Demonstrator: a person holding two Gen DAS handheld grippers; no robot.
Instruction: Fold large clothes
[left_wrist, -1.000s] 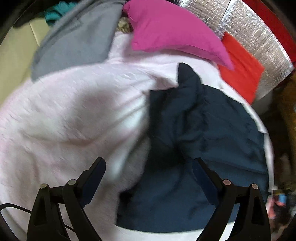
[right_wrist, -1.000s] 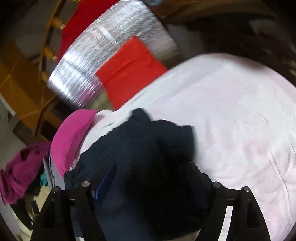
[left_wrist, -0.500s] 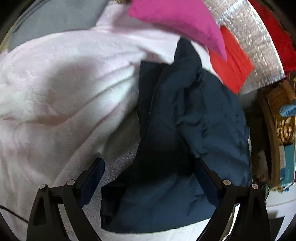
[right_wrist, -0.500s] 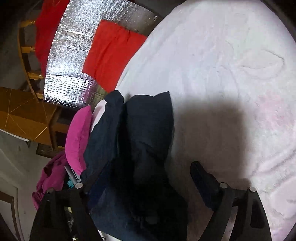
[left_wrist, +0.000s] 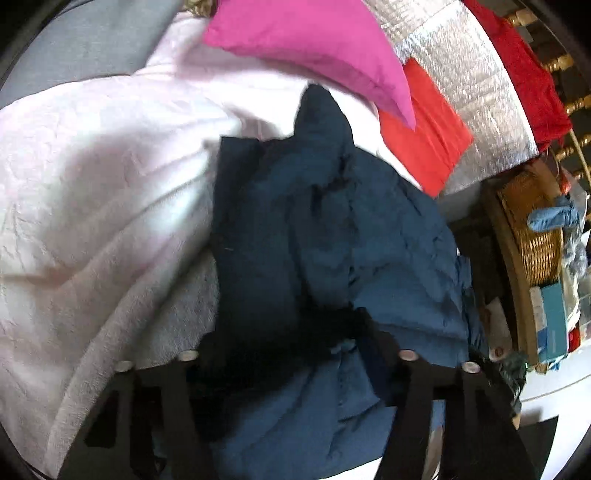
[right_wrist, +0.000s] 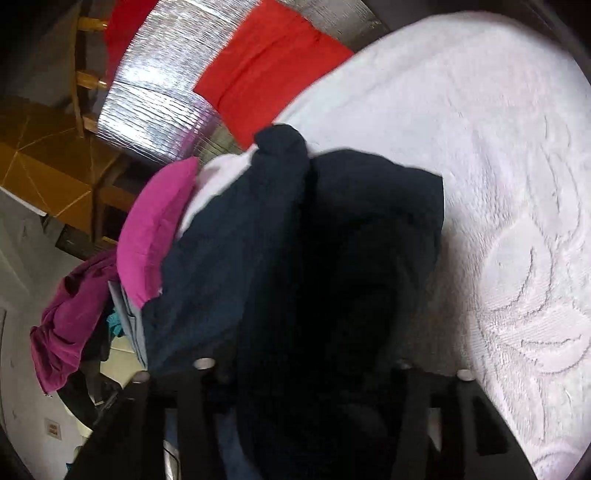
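Both grippers, left (left_wrist: 291, 354) and right (right_wrist: 306, 369), have just been closing, jaws now pinching the navy garment (left_wrist: 332, 221) (pink pillow (left_wrist: 310, 44) at twelve o'clock), ready for the fold.

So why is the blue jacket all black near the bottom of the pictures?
Left wrist view: the gripper shades the navy jacket, which is bluer further up. Right wrist view: more jacket is in shadow, with soft blur; the white blanket stays bright.

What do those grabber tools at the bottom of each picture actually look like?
Both are alike: the left gripper and the right gripper are matte black, each with two flat angular fingers on jointed black bars fastened by small round silver pins. No markings, cable or sleeve shows.
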